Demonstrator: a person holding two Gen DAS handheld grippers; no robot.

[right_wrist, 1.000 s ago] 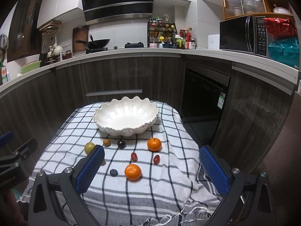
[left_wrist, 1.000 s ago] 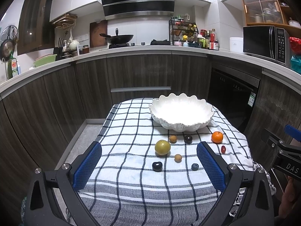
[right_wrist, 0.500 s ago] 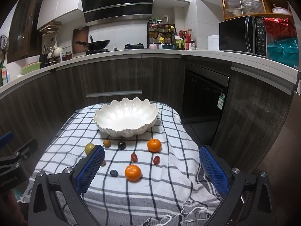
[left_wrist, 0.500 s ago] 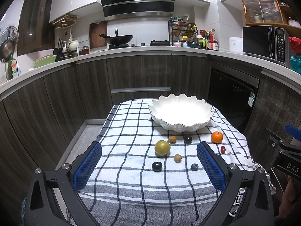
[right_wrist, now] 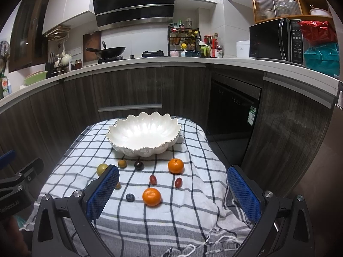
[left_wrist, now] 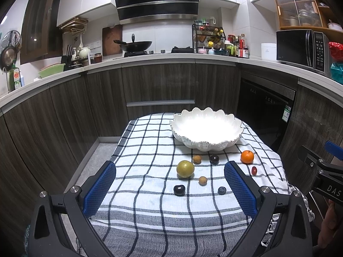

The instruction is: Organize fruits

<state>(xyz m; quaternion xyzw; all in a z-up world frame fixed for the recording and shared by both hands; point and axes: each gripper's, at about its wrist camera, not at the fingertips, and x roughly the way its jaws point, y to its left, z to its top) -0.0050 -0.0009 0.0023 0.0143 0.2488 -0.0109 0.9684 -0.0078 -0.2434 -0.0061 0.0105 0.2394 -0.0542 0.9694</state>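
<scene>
An empty white scalloped bowl (left_wrist: 206,128) (right_wrist: 143,133) stands at the far end of a checked cloth. In front of it lie several small fruits: a yellow-green plum (left_wrist: 185,168) (right_wrist: 102,169), two oranges (right_wrist: 175,166) (right_wrist: 151,196), one of them visible from the left (left_wrist: 247,156), a dark plum (left_wrist: 179,190), a dark grape (left_wrist: 214,159) (right_wrist: 139,165), a blueberry (left_wrist: 222,190) (right_wrist: 130,197), red grapes (right_wrist: 153,179) and small brown fruits (left_wrist: 202,180). My left gripper (left_wrist: 170,185) is open, held above the near side of the cloth. My right gripper (right_wrist: 173,189) is open too, nothing between its fingers.
The cloth (left_wrist: 150,150) covers a small table whose edges drop off on all sides. Dark kitchen cabinets (left_wrist: 160,85) curve behind it, with a dishwasher (right_wrist: 232,109) to the right. The other gripper shows at each view's side edge (left_wrist: 321,175) (right_wrist: 15,184).
</scene>
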